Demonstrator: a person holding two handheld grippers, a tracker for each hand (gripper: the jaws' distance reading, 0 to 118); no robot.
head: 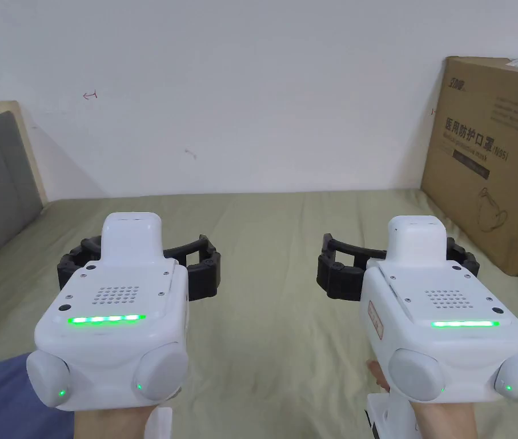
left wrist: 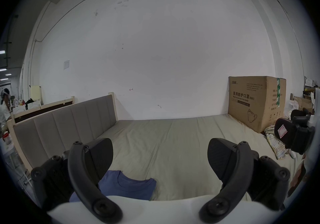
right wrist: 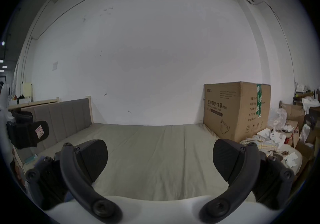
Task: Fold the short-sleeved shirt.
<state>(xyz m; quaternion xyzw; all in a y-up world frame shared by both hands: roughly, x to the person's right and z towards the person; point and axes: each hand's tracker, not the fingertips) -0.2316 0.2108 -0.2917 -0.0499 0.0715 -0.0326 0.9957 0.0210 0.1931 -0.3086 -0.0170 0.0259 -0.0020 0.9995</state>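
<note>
At seven o'clock in the head view lies the blue short-sleeved shirt (head: 0, 394), flat on the olive bed sheet (head: 269, 274); the left gripper view shows it neck-up and seemingly already compact. The left gripper (head: 137, 268) hovers above it, jaws spread wide and empty. At three o'clock the right gripper (head: 400, 268) hangs likewise, wide open, holding nothing. Beyond it stands a cardboard box (head: 492, 166). To start well, bring both grippers down toward seven o'clock and pinch matching edges evenly.

all three views face the wall (head: 263, 86) across the bed (head: 274, 240).
</note>
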